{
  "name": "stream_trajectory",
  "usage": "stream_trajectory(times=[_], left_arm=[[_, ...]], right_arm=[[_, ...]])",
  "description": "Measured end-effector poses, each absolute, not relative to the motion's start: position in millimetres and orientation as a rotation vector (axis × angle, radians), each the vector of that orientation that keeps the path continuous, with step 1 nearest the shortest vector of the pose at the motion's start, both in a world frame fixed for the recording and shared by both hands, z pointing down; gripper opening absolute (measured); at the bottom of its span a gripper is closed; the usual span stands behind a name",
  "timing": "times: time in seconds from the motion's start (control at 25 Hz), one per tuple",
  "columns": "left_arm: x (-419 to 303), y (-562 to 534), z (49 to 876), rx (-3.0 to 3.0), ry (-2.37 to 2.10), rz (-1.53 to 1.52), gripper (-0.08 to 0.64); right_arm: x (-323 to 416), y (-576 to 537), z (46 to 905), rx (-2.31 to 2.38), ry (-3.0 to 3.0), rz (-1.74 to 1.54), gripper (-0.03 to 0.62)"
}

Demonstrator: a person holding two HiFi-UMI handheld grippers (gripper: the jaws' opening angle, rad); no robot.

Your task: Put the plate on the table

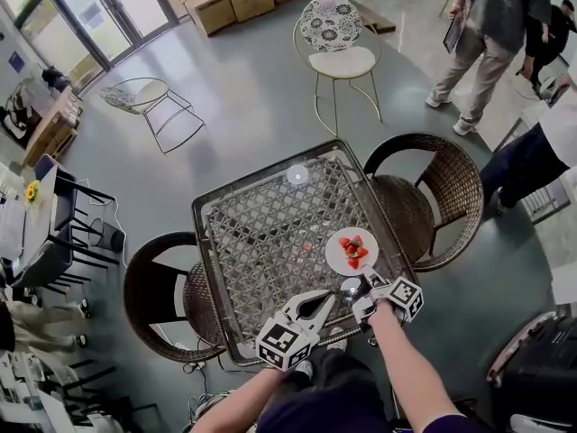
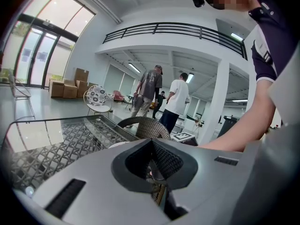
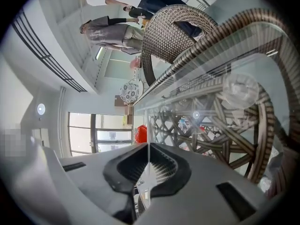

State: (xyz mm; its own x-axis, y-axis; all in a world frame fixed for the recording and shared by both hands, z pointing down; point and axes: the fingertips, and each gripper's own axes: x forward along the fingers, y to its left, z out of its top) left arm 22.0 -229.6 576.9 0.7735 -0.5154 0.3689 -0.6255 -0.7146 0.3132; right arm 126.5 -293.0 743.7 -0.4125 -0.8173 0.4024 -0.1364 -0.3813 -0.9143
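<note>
Right gripper (image 3: 149, 148): jaws pressed on the thin white rim of the plate (image 1: 336, 256), seen edge-on between them. Left gripper (image 2: 152, 143): jaws together, nothing between them, held just beside the right one at the table's near edge. Plate: small, round, white, carrying cut strawberries (image 1: 353, 250); positioned over the near right corner of the glass-topped lattice table (image 1: 252, 224). Handling note: the load is loose fruit, so the plate is best kept level, lowered until its base is flat on the glass, and released only then, well inside the table's edge. Surroundings: one wicker chair (image 1: 433, 197) on the right, another (image 1: 158, 296) on the left. Not determinable: whether the plate's base already touches the glass, since the glass is transparent; the plate's underside shows in no view.
</note>
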Motion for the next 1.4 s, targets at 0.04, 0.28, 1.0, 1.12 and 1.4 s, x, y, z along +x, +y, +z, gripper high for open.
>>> stream_trajectory(times=[0.04,0.28,1.0,1.12,1.4], left_arm=[[21.3,-232.0,577.0,2.541,-0.866,0.356,0.006],[20.3,-245.3,584.1,2.523,-0.886,0.368,0.006],[7.0,-244.9,587.9,2.499,-0.888,0.383,0.006],[7.2,-245.9,591.4,2.500,-0.878,0.380,0.006],[11.3,-246.7,590.4,2.508,-0.849,0.373,0.006]], right_arm=[[125.8,-296.2,744.2,-1.308,1.355,-1.848,0.015],[124.8,-314.7,753.6,-1.289,1.373,-1.864,0.015],[118.2,-316.2,764.7,-1.519,1.397,-1.915,0.018],[120.0,-314.6,769.5,-1.608,1.388,-1.923,0.021],[123.5,-314.1,765.5,-1.831,1.479,-1.914,0.068]])
